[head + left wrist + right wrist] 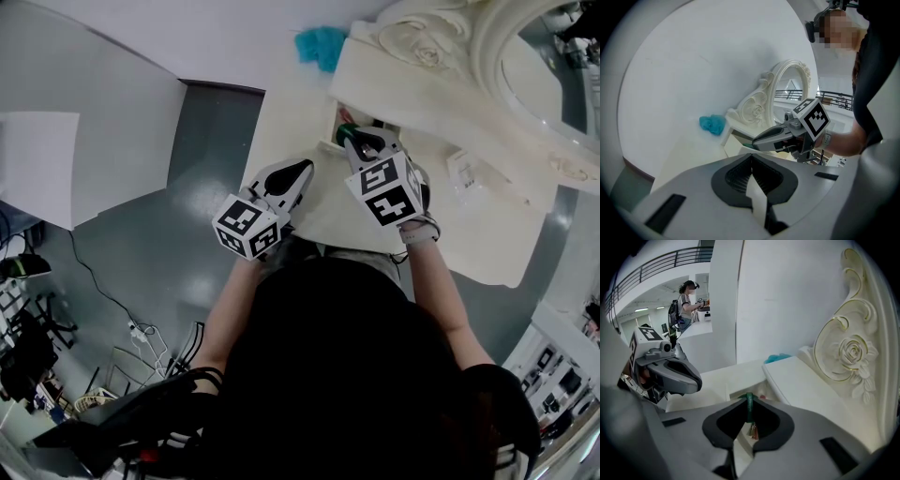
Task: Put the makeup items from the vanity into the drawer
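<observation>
The left gripper point(752, 157) is hovering clenched and empty, left of the drawer. The right gripper point(750, 395), nearer, is pinching a slim green makeup stick point(750, 406), long axis pointing down into the open cream vanity drawer point(736, 392) just below.

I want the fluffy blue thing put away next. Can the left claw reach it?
Probably yes. The fluffy blue thing lies in the open on the vanity top, ahead of the left claw, nothing between. That claw is shut and empty, so it must open first.
</observation>
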Demonstrator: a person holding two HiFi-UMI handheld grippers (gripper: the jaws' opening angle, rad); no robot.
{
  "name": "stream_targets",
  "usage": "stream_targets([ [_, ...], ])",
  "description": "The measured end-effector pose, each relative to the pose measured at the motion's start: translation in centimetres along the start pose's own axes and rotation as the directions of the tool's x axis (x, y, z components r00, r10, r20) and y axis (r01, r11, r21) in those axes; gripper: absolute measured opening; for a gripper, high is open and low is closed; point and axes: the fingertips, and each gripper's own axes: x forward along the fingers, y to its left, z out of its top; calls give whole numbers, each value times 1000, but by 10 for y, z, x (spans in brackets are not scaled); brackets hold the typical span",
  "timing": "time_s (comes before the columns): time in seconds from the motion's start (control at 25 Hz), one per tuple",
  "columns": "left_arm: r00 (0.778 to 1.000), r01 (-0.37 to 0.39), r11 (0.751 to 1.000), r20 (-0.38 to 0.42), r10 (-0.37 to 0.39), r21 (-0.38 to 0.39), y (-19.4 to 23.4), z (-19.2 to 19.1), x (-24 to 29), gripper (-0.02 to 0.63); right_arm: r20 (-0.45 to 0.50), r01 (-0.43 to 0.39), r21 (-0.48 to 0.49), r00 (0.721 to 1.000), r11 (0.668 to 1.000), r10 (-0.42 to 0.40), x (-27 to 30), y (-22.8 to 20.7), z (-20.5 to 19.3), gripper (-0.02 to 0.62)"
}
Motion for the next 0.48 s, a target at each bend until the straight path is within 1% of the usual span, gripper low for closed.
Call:
stream_targets([
  [0.12,1000,-2,1000,3,2,0,-2,-1,-2,15,7,8,-4,1000,1000,-8,0,0,1,26],
  [0.28,1000,-6,1000,4,6,-1,-4,-4,-4,15,22,-2,15,1000,1000,2,1,0,1,31],
  [0.48,1000,-11,1000,6,11,-4,-5,-5,-7,15,39,-19,43,999,999,17,-1,3,3,74],
])
